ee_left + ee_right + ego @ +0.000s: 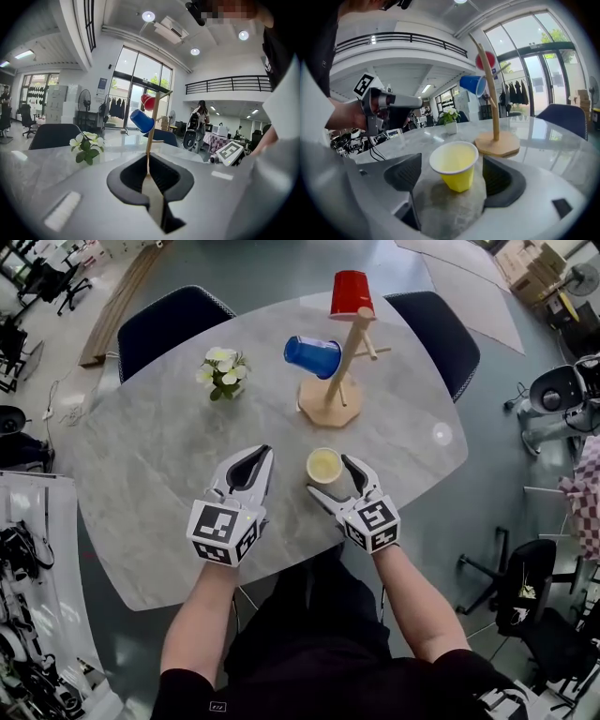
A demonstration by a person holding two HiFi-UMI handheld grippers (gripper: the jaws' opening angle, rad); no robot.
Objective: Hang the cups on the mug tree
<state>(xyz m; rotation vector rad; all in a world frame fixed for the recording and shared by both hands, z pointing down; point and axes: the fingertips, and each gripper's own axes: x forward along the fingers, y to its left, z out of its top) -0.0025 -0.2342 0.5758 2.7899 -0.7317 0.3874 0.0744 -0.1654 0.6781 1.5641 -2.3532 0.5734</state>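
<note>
Between wide-spread fingers [502, 180] of the right gripper [453, 177], an upright yellow cup [456, 164], untouched.

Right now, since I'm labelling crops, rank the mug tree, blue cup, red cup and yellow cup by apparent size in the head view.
1. mug tree, largest.
2. blue cup and red cup: too alike to rank.
3. yellow cup, smallest; it is seen from above, mouth up.

Grey marble-pattern table [141, 465], rounded corners. Directly on it:
- wooden mug tree [330, 401], standing on its flat base at the far centre
- small white-flower plant [223, 371], left of the tree and apart from it
- yellow cup [324, 466], upright with mouth up, nearer the front edge
</note>
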